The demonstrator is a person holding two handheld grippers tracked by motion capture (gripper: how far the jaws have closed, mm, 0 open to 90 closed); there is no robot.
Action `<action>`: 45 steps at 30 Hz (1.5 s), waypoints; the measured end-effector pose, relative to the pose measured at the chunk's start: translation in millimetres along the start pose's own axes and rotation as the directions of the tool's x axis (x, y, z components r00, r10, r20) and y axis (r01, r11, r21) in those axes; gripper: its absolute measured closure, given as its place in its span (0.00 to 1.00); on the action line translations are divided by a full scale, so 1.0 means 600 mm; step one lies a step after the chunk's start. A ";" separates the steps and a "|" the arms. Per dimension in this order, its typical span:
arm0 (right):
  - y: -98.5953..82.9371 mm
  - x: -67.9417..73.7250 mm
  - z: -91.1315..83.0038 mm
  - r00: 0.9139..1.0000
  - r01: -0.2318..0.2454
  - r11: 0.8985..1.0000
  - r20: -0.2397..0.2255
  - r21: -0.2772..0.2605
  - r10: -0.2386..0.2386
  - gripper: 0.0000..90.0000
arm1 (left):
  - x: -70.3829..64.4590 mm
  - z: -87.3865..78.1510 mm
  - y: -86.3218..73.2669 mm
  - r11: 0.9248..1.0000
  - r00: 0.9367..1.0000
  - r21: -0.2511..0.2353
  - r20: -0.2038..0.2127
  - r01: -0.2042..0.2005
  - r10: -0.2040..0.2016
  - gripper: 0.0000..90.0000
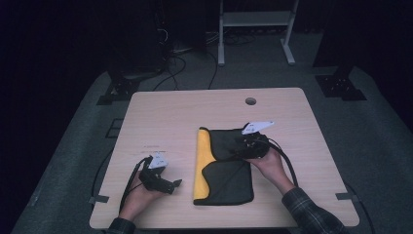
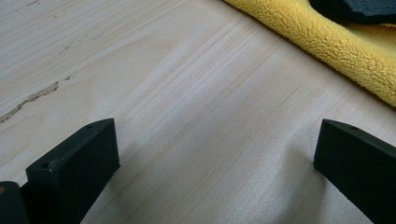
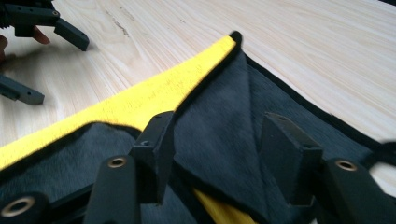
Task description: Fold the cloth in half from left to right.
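A black-and-yellow fleece cloth (image 1: 221, 165) is seen partly folded at the centre of the wooden table (image 1: 195, 105). A black flap in its upper half is straddled by the right gripper (image 3: 217, 140), whose jaws stand half open, not yet clamped. The left gripper (image 2: 212, 163) is held wide and empty at lower left. If too little pile is pinched, the flap could slip and the fold be undone.

One cloth (image 1: 221, 168), black on one face and yellow on the other, lies on the one worktop (image 1: 160, 117). There are two hand-held grippers: the left hand-held gripper (image 1: 176, 184) near the worktop's near left, the right hand-held gripper (image 1: 239, 142) over the cloth. Each has two black jaws, and two hands hold them, the left hand (image 1: 141, 194) and the right hand (image 1: 269, 163).
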State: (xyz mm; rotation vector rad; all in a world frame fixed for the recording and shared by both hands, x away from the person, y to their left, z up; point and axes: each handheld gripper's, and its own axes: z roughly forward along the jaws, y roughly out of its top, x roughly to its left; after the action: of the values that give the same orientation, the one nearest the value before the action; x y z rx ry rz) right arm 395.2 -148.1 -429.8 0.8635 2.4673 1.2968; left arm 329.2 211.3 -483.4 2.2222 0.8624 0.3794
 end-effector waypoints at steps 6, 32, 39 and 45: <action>0.005 0.014 0.039 1.000 0.005 1.000 -0.015 0.028 -0.005 0.53 | 0.000 0.000 0.000 1.000 1.000 0.000 0.000 0.001 -0.001 0.00; -0.009 0.059 0.105 0.984 0.161 0.975 0.056 0.150 -0.171 0.74 | 0.000 0.000 0.000 1.000 1.000 0.000 -0.001 0.000 0.000 0.00; -0.004 0.050 0.090 0.985 0.149 0.983 0.068 0.112 -0.157 0.90 | 0.000 0.000 0.000 1.000 1.000 0.000 -0.001 0.000 0.000 0.00; 0.003 0.035 0.073 0.989 0.124 0.990 0.067 0.070 -0.129 0.91 | 0.000 0.000 0.000 1.000 1.000 0.000 0.000 0.000 0.000 0.00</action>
State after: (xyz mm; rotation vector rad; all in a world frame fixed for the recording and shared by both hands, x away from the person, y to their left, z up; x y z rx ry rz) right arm 398.6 -104.8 -452.4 0.7410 2.4771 1.1294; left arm 329.2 211.3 -483.4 2.2227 0.8627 0.3799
